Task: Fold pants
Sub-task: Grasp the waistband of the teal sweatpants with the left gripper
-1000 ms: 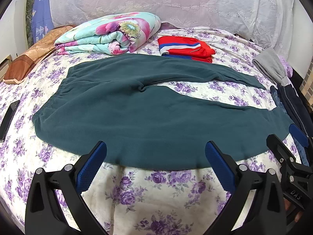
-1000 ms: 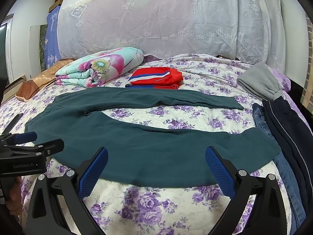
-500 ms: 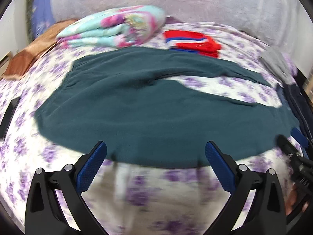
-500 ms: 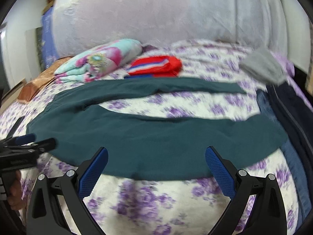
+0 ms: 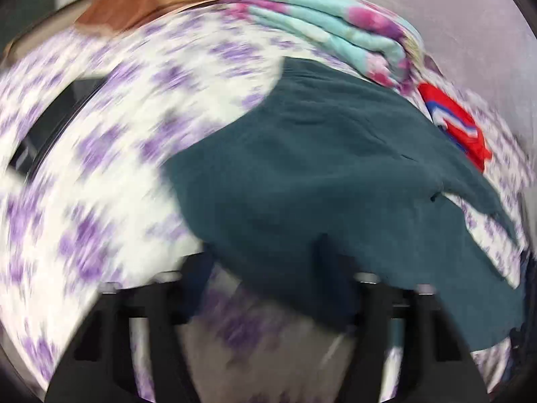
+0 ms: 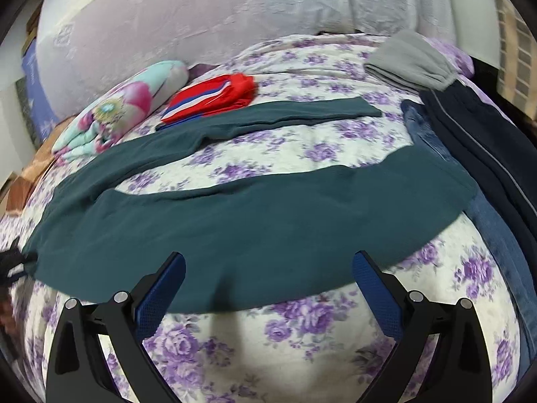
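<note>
Pants (image 6: 255, 215), dark teal, lie spread flat across the flowered bed (image 6: 335, 336), both legs stretched out toward the right with a strip of bedsheet showing between them, the waist at the left end. The step in hand looks like the approach before the first fold: nothing is lifted or doubled over yet.

The right gripper (image 6: 268, 288) stands wide open and empty, its blue pads just short of the near leg's edge. The left gripper (image 5: 278, 299) is badly blurred in its own view; its fingers seem spread at the near waist corner, with cloth lying over the right one, but whether it has any hold I cannot tell.

Next, I judge, each gripper needs to pinch the near edge, one at the waist and one along the leg, then carry that leg over onto the far one.

Compared with a second ago, the left camera has swung hard toward the waist end and dropped close to the fabric, while the right one has tilted and edged nearer the leg.
</note>
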A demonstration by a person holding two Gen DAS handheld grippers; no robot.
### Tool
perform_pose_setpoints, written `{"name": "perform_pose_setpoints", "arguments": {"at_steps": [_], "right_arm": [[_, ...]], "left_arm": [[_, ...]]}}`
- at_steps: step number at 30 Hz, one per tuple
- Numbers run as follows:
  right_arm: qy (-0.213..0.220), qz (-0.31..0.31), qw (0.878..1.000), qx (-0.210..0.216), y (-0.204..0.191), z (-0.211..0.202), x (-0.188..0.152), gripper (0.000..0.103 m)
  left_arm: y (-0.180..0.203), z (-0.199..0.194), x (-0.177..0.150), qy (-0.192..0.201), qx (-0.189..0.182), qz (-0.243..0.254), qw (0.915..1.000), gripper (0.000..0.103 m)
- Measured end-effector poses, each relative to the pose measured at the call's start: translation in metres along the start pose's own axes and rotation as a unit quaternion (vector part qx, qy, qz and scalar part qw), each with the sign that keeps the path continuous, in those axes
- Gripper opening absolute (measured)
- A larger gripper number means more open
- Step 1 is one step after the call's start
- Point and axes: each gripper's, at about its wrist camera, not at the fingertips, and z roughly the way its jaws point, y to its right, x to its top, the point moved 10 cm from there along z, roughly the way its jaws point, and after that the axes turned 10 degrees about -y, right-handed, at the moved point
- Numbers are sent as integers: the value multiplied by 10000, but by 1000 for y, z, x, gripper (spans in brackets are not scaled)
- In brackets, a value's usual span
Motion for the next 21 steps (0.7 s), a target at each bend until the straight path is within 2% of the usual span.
{"name": "perform_pose_setpoints", "arguments": {"at_steps": [1,3,6,7,9,12,13,15,17,18,19,21], "right_arm": [[0,33,10000,-29,5,-2,1,100],[-16,148,9998,-94,21,-6,0,100],[-51,634,9971,-406,70,-10,-1,100],[-75,973,9939,-507,94,-11,-3,100],[-167,1440,9885,-428,124,-7,-7,98],[-456,1900,9805,-221,157,9,-10,76],[-563,2033,9774,-115,164,18,-9,72],[-538,2150,9751,4,170,26,0,72],[-507,2150,9753,-52,175,38,18,71],[-483,2168,9750,-86,177,41,23,53],[-575,2213,9734,-129,180,48,27,2],[-691,2397,9682,179,179,53,28,5]], "left_arm": [[8,3,6,3,3,110,9999,4],[15,-1,14,63,-133,-45,9999,4],[20,-14,22,462,-11,-49,9989,4],[22,-16,22,507,-16,-62,9987,4],[23,-12,21,418,-100,-109,9990,4],[22,-9,20,416,-63,-113,9991,4],[21,-10,19,427,-91,-156,9989,4],[19,-12,17,439,-138,-210,9987,4],[18,-14,20,475,-152,-270,9984,4],[19,-14,21,507,-142,-284,9982,4],[20,-15,22,540,-120,-296,9980,4],[22,-15,23,593,-104,-323,9977,4]]}}
